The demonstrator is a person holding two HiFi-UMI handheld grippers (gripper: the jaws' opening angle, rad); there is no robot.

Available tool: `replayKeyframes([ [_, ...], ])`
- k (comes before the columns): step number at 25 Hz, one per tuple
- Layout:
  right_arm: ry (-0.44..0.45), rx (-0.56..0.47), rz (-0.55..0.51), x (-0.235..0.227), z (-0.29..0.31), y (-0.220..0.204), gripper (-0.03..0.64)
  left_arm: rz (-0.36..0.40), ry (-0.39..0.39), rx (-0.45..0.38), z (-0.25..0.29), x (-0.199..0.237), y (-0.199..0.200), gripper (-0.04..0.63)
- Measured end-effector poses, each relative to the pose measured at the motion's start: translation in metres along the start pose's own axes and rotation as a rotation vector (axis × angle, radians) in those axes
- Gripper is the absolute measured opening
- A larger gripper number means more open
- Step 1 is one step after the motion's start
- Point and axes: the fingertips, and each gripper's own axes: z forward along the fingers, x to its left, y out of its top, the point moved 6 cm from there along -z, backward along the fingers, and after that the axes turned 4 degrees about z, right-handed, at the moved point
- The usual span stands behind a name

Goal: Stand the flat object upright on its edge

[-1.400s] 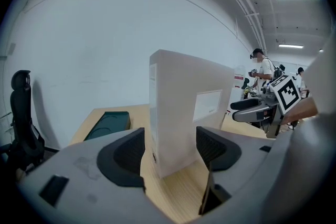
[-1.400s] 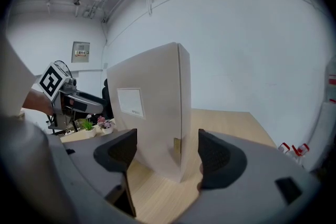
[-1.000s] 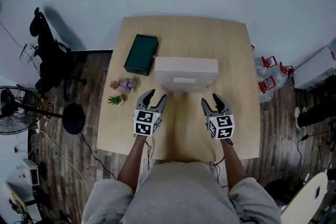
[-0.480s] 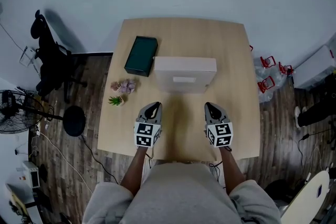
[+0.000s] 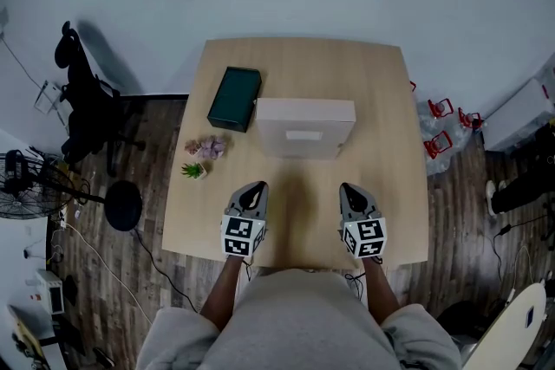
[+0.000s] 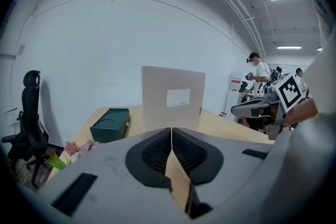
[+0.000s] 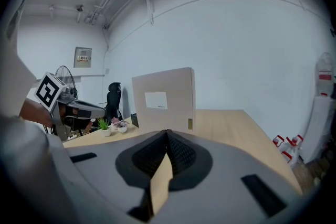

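Observation:
The flat beige box [image 5: 303,127] with a white label stands upright on its edge in the middle of the wooden table [image 5: 381,91]. It fills the centre of the left gripper view [image 6: 172,97] and the right gripper view [image 7: 163,99]. My left gripper [image 5: 256,190] hovers near the table's front edge, well short of the box; its jaws have just closed and now sit shut with nothing between them [image 6: 171,131]. My right gripper [image 5: 349,190] is level with it on the right, likewise shut and empty [image 7: 167,134]. Neither touches the box.
A dark green case [image 5: 234,99] lies left of the box, almost touching it. Two small potted plants [image 5: 201,153] sit at the table's left edge. A black office chair [image 5: 82,91], a round stool [image 5: 123,205] and a fan [image 5: 17,186] stand on the floor at left.
Both grippers went from open to shut and drew back from the box toward the table's front edge. The box stays upright where it was.

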Motion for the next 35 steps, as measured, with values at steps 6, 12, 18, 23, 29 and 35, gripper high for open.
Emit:
replayKeyframes([
  [6,-0.004,-0.004,0.002,0.004,-0.012,-0.002,0.002,-0.001,0.009,-0.011,-0.007,-0.001,0.003,0.02],
  [12,-0.009,-0.008,0.001,0.006,-0.019,-0.002,0.002,0.003,0.014,-0.015,-0.011,0.0,0.004,0.019],
  [18,-0.011,-0.003,0.002,0.008,-0.022,-0.004,0.002,0.001,0.013,-0.017,-0.012,-0.002,0.005,0.018],
  [23,-0.012,-0.002,0.0,0.009,-0.02,-0.005,0.001,-0.002,0.014,-0.018,-0.012,-0.001,0.004,0.018],
  [29,-0.017,0.005,-0.001,0.007,-0.019,-0.006,0.0,-0.001,0.019,-0.021,-0.01,0.002,0.004,0.02],
  [35,-0.014,0.007,-0.002,0.007,-0.017,-0.007,0.0,-0.002,0.017,-0.017,-0.009,0.002,0.003,0.018],
])
